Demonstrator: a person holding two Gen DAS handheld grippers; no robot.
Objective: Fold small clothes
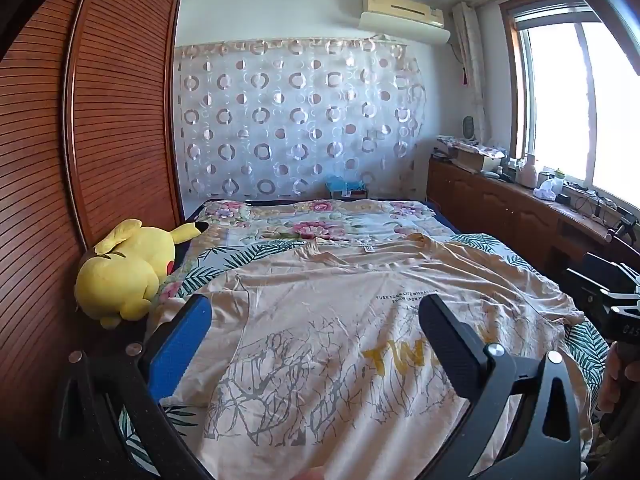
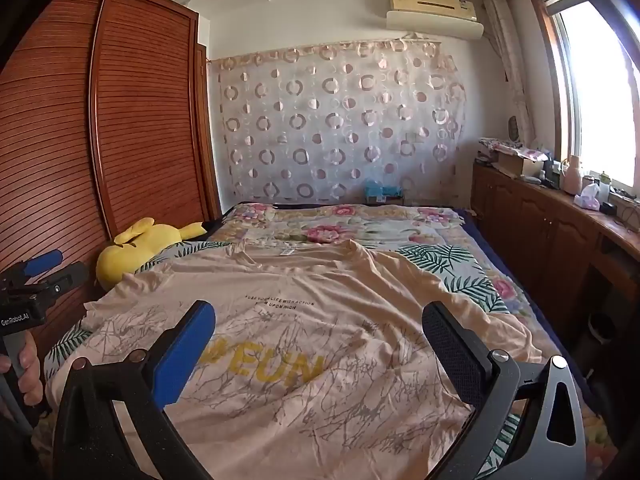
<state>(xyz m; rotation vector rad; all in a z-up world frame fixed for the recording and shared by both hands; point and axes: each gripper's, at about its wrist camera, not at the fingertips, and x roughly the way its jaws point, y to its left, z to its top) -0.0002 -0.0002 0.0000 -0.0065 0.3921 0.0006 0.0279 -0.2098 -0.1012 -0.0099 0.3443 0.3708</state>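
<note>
A peach T-shirt point(image 1: 340, 320) point(image 2: 320, 320) with grey branch print and yellow letters lies spread flat on the bed, neck toward the far end, with some wrinkles. My left gripper point(image 1: 316, 320) hovers open above the shirt's lower left part, nothing between its blue and black pads. Over the shirt's lower right part my right gripper point(image 2: 320, 324) also stands wide open and holds nothing. Each gripper shows at the edge of the other's view, held by a hand.
A yellow plush toy point(image 1: 128, 268) point(image 2: 136, 248) lies at the bed's left edge against the wooden wardrobe point(image 1: 100, 120). A flowered quilt point(image 1: 320, 220) covers the far bed. A low wooden cabinet point(image 2: 540, 220) with clutter runs along the right under the window.
</note>
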